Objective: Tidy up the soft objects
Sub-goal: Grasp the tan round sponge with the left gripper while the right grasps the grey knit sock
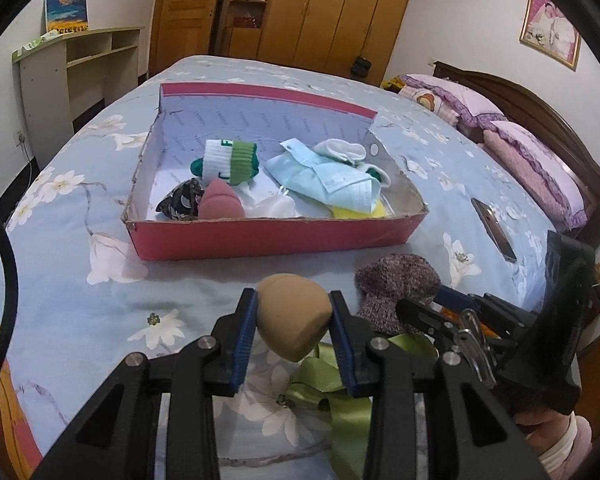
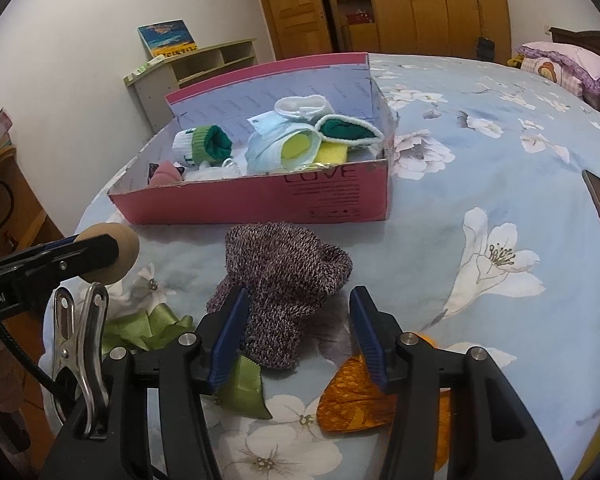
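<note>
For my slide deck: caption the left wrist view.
Left gripper clamps a tan makeup sponge above the floral bedspread, facing the pink box of soft items.

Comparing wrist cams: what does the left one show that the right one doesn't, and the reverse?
Left wrist only: the left gripper from behind, pads clamped on the tan sponge; a dark patterned pouch lying flat in the box.

Right wrist only: the right gripper, open at the knitted sock; an orange cloth beneath it.

Both: the pink box, green ribbon, phone, floral bedspread.
</note>
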`<state>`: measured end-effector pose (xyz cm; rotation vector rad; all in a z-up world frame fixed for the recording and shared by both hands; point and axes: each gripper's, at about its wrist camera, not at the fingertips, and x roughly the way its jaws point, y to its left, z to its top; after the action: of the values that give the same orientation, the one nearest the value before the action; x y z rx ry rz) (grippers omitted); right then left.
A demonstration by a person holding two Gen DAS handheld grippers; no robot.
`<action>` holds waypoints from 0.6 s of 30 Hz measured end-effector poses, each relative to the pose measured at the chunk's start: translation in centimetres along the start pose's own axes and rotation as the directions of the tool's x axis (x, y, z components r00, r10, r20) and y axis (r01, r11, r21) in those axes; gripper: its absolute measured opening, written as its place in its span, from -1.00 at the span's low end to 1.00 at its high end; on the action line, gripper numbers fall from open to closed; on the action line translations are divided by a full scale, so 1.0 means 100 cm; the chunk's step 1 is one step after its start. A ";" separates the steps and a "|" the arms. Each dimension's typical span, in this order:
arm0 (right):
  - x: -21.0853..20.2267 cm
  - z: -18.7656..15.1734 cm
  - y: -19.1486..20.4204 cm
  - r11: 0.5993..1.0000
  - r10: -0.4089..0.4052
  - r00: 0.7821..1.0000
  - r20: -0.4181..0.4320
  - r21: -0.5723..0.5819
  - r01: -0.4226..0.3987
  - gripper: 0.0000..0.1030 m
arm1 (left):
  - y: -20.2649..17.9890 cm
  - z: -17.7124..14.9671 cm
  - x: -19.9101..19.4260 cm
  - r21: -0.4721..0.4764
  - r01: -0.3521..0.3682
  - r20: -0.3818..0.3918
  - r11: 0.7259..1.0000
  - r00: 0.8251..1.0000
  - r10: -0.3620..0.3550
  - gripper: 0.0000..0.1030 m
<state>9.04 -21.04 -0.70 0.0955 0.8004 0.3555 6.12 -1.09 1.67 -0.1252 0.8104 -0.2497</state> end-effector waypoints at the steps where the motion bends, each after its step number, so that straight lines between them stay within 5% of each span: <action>1: 0.000 0.000 0.001 1.000 0.005 1.000 -0.002 -0.005 -0.005 0.05 | 0.000 0.000 0.000 -0.001 0.001 0.000 1.000 1.000 -0.001 -0.28; 3: 0.000 -0.001 0.005 1.000 0.007 1.000 -0.001 -0.019 -0.007 -0.02 | 0.002 -0.001 -0.002 -0.003 0.001 0.005 1.000 1.000 -0.001 -0.28; 7: -0.005 -0.002 0.014 0.998 0.012 1.000 0.025 -0.058 -0.011 -0.49 | 0.006 0.001 -0.006 -0.013 -0.005 0.019 1.000 1.000 0.006 -0.28; 18: -0.019 0.001 0.022 0.995 0.025 0.996 0.091 -0.100 -0.016 -0.70 | 0.008 0.006 -0.012 -0.014 -0.007 0.040 1.000 0.999 0.008 -0.28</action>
<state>7.31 -19.62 1.16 0.0273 0.6898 0.4072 5.91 -0.02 2.73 -0.1393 0.7731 -0.2341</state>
